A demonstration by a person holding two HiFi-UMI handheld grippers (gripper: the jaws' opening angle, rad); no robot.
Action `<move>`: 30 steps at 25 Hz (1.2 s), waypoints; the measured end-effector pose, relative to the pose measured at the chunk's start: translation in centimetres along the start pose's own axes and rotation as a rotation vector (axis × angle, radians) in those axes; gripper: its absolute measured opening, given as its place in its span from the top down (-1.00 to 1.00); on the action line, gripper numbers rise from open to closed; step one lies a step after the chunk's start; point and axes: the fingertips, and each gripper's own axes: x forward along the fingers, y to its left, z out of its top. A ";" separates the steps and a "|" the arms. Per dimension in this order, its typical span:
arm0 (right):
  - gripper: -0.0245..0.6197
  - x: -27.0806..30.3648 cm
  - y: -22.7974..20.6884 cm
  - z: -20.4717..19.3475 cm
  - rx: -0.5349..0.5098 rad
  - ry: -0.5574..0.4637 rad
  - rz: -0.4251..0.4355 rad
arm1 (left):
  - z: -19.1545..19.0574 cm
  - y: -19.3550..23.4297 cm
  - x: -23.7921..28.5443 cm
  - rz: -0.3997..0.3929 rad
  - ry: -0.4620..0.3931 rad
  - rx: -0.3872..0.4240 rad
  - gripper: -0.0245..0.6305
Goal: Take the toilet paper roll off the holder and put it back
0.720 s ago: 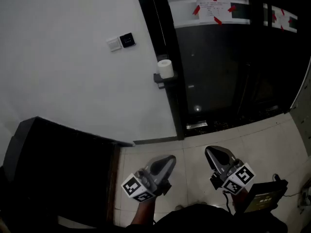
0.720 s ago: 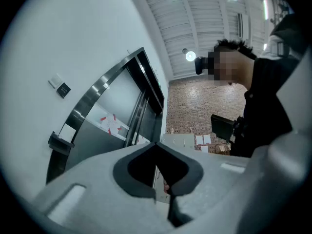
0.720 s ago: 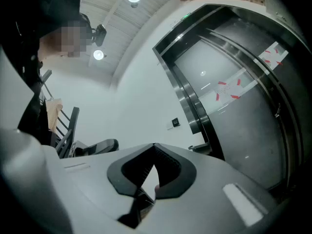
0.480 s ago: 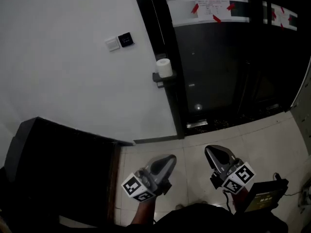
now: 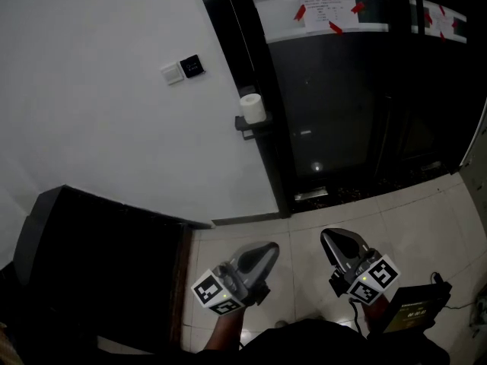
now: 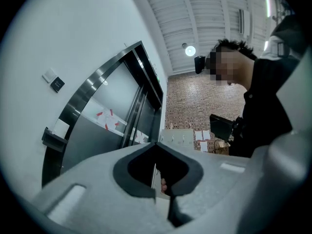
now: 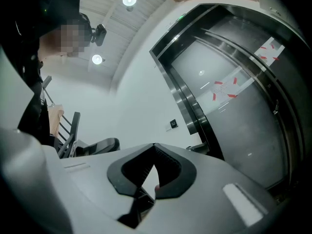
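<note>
The toilet paper roll (image 5: 252,106) is a small, plain white cylinder; it sits on the dark holder (image 5: 253,125), a short ledge fixed to the black door frame (image 5: 240,52) where the white wall (image 5: 99,90) ends; the roll is the only thing the holder carries. It appears to stand on end, its long axis upright and one round end facing up.

Left of the holder and slightly higher on the wall are a white switch (image 5: 172,74) and a black panel (image 5: 192,66), side by side; right of the holder and higher, a note (image 5: 327,10) is taped with red strips to the dark glass.

Well below the holder, over the tiled floor (image 5: 411,219), you hold both grippers far from the roll; your left gripper (image 5: 268,248) has its fingers closed together with nothing between them; your right gripper (image 5: 327,237) is the same, fingers closed and empty.
</note>
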 end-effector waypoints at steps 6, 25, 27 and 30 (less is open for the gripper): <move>0.92 -0.9 -1.5 -0.1 0.033 -0.010 0.007 | -0.6 -0.6 2.3 0.003 0.006 -0.005 0.93; 0.92 8.5 -7.1 -3.2 0.013 0.042 -0.018 | -1.1 11.0 3.7 -0.032 -0.022 -0.039 0.93; 0.92 11.6 -8.5 -3.7 0.004 0.049 -0.027 | -0.6 14.5 3.8 -0.039 -0.027 -0.045 0.93; 0.92 17.0 -10.6 -4.0 -0.026 0.055 -0.039 | 1.0 20.5 4.0 -0.053 -0.049 -0.049 0.93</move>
